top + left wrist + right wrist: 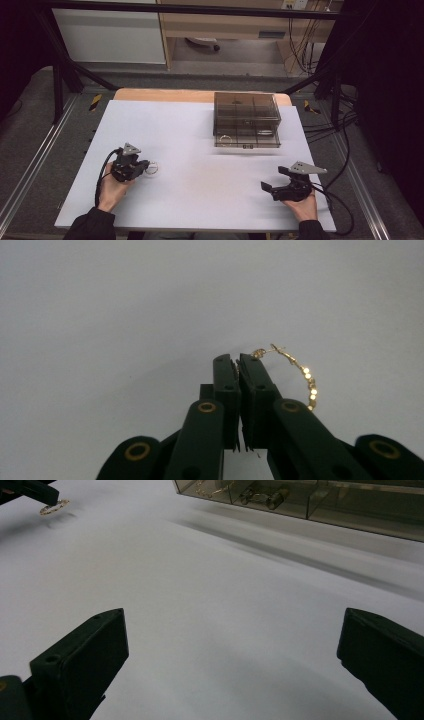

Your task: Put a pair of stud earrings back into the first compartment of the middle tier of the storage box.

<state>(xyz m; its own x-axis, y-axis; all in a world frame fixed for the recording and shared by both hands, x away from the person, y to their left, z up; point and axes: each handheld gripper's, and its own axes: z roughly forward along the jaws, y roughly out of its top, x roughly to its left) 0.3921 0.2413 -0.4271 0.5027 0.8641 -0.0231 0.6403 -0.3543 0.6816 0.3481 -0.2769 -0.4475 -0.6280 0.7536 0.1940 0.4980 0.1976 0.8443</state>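
Observation:
A thin gold hoop earring (306, 376) with small beads hangs from the tips of my left gripper (238, 360), whose jaws are shut on its wire. In the high view that gripper (145, 166) is at the table's left with the earring (152, 168) just above the white surface. The right gripper view shows the same earring (54, 507) far off at top left. My right gripper (272, 179) rests at the front right, jaws wide open with nothing between them (232, 645).
A smoky clear plastic organiser box (247, 119) with compartments stands at the back right; its lower drawer (246, 138) is pulled out and holds a ring-shaped piece (225, 139) and other jewellery (260, 496). White sheet (190, 150) covers the table.

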